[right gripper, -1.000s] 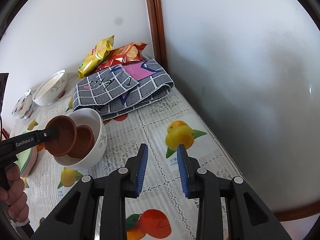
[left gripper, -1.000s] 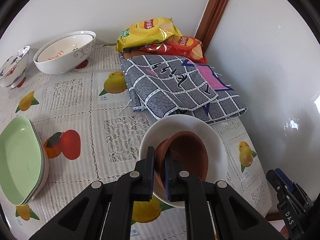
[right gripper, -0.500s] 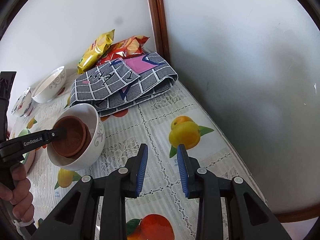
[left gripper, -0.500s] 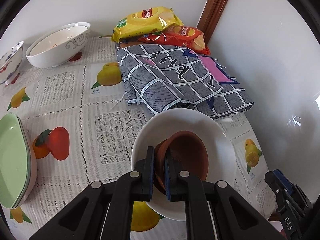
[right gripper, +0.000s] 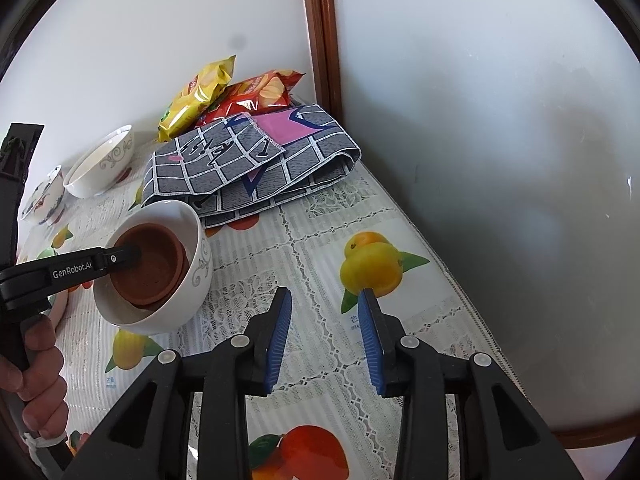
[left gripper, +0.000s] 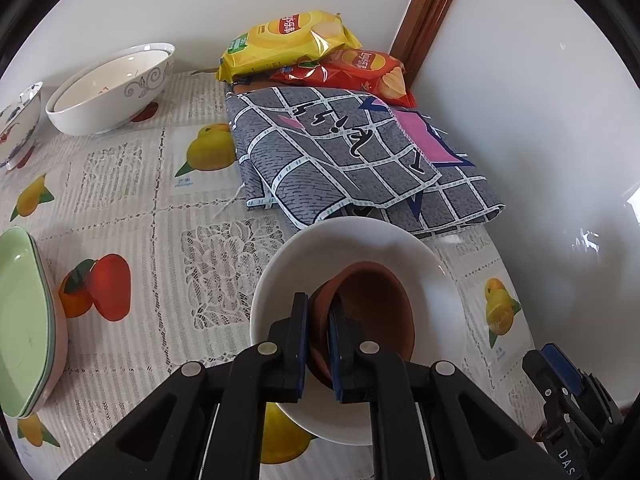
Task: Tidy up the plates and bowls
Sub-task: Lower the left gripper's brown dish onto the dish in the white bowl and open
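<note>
The left gripper [left gripper: 319,344] is clamped on the near rim of a brown clay bowl [left gripper: 372,312], one finger inside and one outside, and that bowl sits nested on another brown one inside the white bowl [left gripper: 304,256], which rests on the fruit-print tablecloth [left gripper: 120,200]. The right gripper [right gripper: 326,332] hovers beside the white bowl over the cloth, its jaws opening with nothing between them. Just behind the white bowl lies a folded grey checked cloth [left gripper: 340,160], and behind that a yellow chip bag [left gripper: 284,46] and a red chip bag [left gripper: 352,74] against the wall. Well away from the white bowl stand a large patterned bowl [left gripper: 108,88] and a small flowered bowl [left gripper: 18,124], with stacked green plates [left gripper: 24,316] nearer.
</note>
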### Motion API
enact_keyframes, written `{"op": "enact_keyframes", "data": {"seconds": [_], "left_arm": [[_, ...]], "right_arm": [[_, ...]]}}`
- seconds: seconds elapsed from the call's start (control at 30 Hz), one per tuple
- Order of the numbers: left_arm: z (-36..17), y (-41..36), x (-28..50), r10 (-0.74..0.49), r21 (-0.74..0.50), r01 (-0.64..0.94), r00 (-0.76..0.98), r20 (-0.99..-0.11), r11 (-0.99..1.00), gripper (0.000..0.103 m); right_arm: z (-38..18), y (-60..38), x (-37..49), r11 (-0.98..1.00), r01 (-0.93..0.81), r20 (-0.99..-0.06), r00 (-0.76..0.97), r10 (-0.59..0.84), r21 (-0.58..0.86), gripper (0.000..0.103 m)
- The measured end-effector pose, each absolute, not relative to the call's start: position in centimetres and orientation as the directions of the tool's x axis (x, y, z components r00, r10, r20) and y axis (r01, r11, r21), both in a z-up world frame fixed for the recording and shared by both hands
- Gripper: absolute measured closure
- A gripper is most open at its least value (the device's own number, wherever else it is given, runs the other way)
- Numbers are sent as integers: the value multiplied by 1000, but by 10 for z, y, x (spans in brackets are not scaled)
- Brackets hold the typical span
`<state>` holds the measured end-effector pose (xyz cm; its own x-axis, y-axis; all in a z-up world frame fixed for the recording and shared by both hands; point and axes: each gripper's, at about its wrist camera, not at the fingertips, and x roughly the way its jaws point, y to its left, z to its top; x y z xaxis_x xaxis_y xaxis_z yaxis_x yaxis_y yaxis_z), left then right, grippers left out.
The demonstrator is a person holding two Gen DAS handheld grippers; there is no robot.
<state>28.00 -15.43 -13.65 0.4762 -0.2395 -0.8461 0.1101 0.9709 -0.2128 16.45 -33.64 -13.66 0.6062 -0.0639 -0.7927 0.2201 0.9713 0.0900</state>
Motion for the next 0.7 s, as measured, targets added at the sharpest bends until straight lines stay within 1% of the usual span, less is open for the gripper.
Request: {"op": "enact_keyframes", "data": {"seconds": [0.27,0.47,0.5,0.6,0.7], "left_arm": [[-136,-153,277,-255,-223,124,447,-858,967,92],[-126,-148,269,-267,-232,134,462,-846,964,92],[-124,-147,268,-271,-235,135,466,-843,963,91],[-117,-143,265,-273,-238,134,480,-834,962,82],[-112,-136,261,-271,-238,130,494,-826,963,81]], "right_arm": [[-133,-331,164,973,214,-791,608,-68,81,68],[-127,-325,164,976,204,-784,616,-74,69,68],[-125,-324,163,977,203,-781,620,-75,68,68],[-119,-321,163,977,203,-773,629,-79,65,68],[-113,-318,161,976,208,-755,650,-86,68,62]]}}
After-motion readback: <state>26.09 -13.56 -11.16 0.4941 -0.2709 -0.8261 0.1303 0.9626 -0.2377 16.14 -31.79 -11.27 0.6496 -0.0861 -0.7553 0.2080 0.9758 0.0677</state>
